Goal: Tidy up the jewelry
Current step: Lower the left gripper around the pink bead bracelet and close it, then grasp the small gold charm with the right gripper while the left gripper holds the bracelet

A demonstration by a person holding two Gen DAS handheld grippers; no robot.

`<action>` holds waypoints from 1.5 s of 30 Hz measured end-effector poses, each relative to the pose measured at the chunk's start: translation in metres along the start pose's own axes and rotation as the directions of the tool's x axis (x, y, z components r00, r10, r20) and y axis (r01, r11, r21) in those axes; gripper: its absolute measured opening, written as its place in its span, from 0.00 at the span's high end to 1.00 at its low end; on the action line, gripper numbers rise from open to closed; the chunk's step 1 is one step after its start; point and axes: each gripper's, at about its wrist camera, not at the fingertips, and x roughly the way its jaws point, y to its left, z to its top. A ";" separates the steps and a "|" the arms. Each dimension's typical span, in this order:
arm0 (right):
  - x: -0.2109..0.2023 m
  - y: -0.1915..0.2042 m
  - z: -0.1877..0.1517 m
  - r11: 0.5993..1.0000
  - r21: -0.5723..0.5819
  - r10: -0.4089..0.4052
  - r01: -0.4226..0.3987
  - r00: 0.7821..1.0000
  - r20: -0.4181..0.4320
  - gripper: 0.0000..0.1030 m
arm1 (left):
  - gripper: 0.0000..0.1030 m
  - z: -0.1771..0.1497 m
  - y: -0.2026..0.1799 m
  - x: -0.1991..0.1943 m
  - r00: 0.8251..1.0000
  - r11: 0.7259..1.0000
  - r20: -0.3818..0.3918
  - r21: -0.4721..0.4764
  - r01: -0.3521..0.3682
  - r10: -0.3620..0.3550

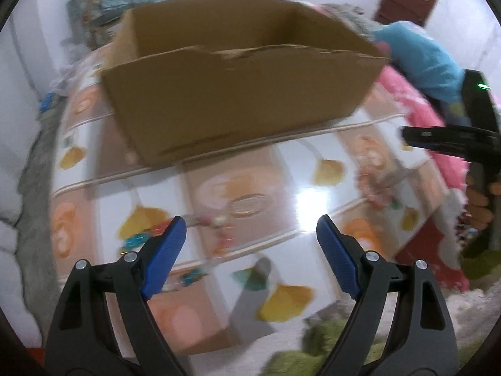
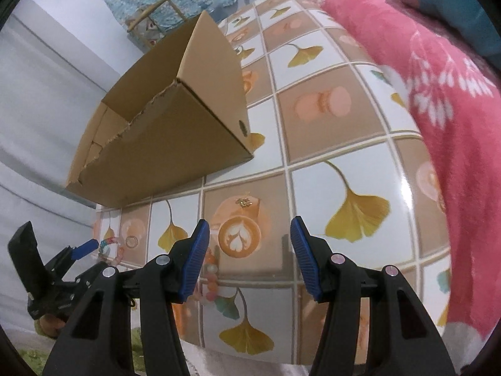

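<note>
Right wrist view: the right gripper (image 2: 247,255) is shown with jaws part-open and empty above a beaded bracelet (image 2: 210,277) on the tiled board (image 2: 338,144); a small gold piece (image 2: 244,202) lies further ahead. Left gripper (image 1: 250,250), jaws wide and empty, is held over blurred beads (image 1: 216,222). Beads are best straddled squarely before closing. The cardboard box (image 1: 238,94), well behind, appears empty, though its floor is only partly seen.

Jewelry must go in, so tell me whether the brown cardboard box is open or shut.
Open. The brown cardboard box stands upright on the tiled surface with no lid or flaps over its top; its inner walls show. Contents cannot be told.
</note>
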 end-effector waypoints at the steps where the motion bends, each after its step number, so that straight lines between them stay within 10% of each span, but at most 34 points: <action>1: 0.002 0.001 0.001 1.000 -0.007 0.000 0.000 1.000 0.000 0.51 | 0.21 0.001 -0.008 0.002 0.999 0.999 0.008 0.013 0.037 -0.037; 11: 0.008 0.016 0.004 0.997 -0.080 0.008 -0.006 1.000 0.022 0.51 | 0.21 0.012 -0.085 0.041 0.973 0.947 -0.027 0.225 0.228 -0.228; 24: 0.009 0.001 0.005 1.000 -0.028 0.002 -0.001 1.000 0.023 0.51 | 0.34 0.015 -0.122 0.082 0.987 0.898 -0.029 0.412 0.155 -0.157; 29: 0.013 -0.002 0.007 1.000 -0.015 0.001 -0.001 1.000 0.019 0.51 | 0.65 0.014 -0.124 0.083 0.994 0.882 0.009 0.461 0.097 -0.113; 32: 0.014 -0.002 0.007 1.000 -0.010 0.002 -0.002 1.000 0.017 0.51 | 0.82 0.015 -0.118 0.083 0.994 0.889 0.015 0.449 0.092 -0.111; 45: 0.023 0.012 0.005 0.997 -0.072 -0.020 0.021 1.000 0.010 0.51 | 0.82 0.011 -0.067 0.067 0.999 0.944 0.018 0.328 0.022 -0.030</action>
